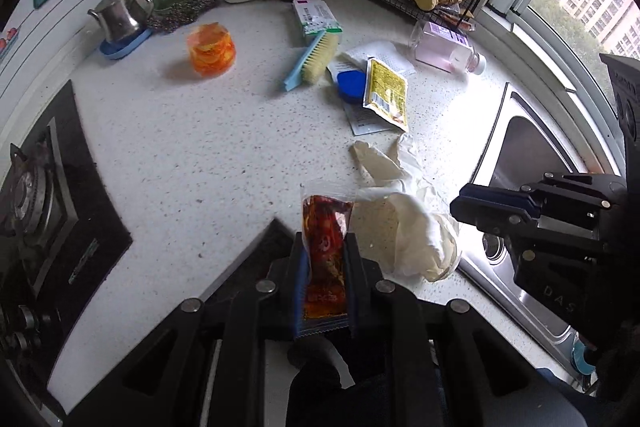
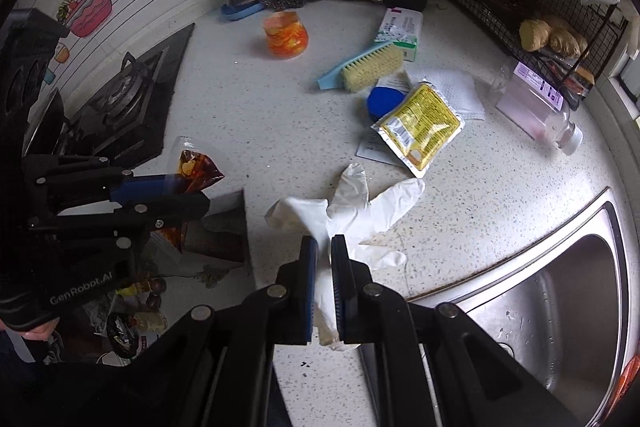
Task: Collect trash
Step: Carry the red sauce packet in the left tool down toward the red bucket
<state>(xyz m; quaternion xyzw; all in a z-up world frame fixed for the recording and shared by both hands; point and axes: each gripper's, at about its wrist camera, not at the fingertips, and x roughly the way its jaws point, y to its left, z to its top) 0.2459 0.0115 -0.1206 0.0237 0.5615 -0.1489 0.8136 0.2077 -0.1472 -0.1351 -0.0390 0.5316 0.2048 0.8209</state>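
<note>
A clear sauce packet (image 1: 325, 223) with red oily contents stands upright between the pads of my left gripper (image 1: 325, 242), which is shut on it above the speckled counter. The packet (image 2: 196, 167) and left gripper (image 2: 205, 198) also show at the left of the right wrist view. My right gripper (image 2: 324, 241) is shut on a crumpled white rubber glove (image 2: 360, 211), whose fingers trail over the counter. In the left wrist view the glove (image 1: 412, 227) hangs from the right gripper (image 1: 458, 206) near the sink. A yellow sachet (image 1: 386, 93) lies further back.
A steel sink (image 2: 568, 291) is at the right, a gas stove (image 2: 128, 95) at the left. Further back lie a blue lid (image 2: 384, 99), a scrub brush (image 2: 368, 69), an orange jar (image 2: 285, 35), a pink bottle (image 2: 536, 103) and a wire rack (image 2: 520, 7). Rubbish (image 2: 136, 307) shows below the counter edge.
</note>
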